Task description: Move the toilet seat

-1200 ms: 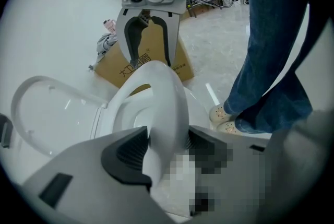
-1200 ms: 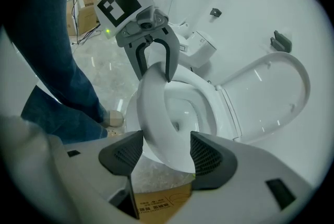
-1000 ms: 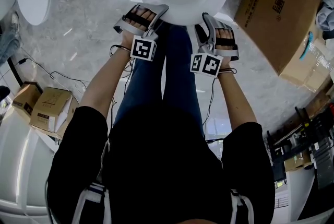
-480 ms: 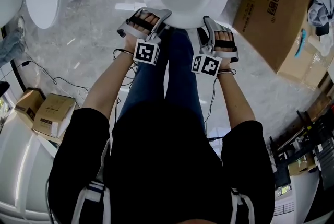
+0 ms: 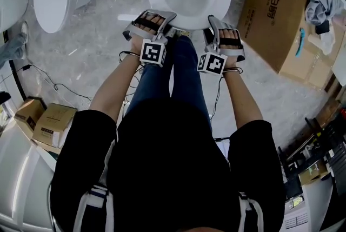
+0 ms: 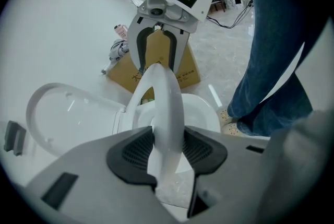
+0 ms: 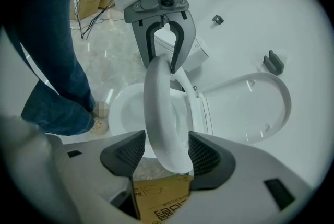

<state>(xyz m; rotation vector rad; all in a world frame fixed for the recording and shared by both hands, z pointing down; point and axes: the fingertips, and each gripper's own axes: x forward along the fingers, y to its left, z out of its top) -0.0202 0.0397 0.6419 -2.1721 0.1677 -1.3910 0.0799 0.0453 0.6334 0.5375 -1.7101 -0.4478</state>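
Head view: my left gripper [image 5: 164,21] and right gripper [image 5: 212,24] sit either side of the toilet seat [image 5: 189,21] at its front edge. Cardboard box [image 5: 275,9] on the floor to the right.
Left gripper view: jaws closing, both pads pressing the seat rim. Seat is tilted up off the bowl [image 6: 203,113], lid [image 6: 62,113] open behind.
Right gripper view: jaws wide, easing in. Seat rim is between the pads, against one pad with a small gap at the other.

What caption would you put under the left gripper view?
Jaws of the left gripper closing on the toilet seat rim, bowl beyond.
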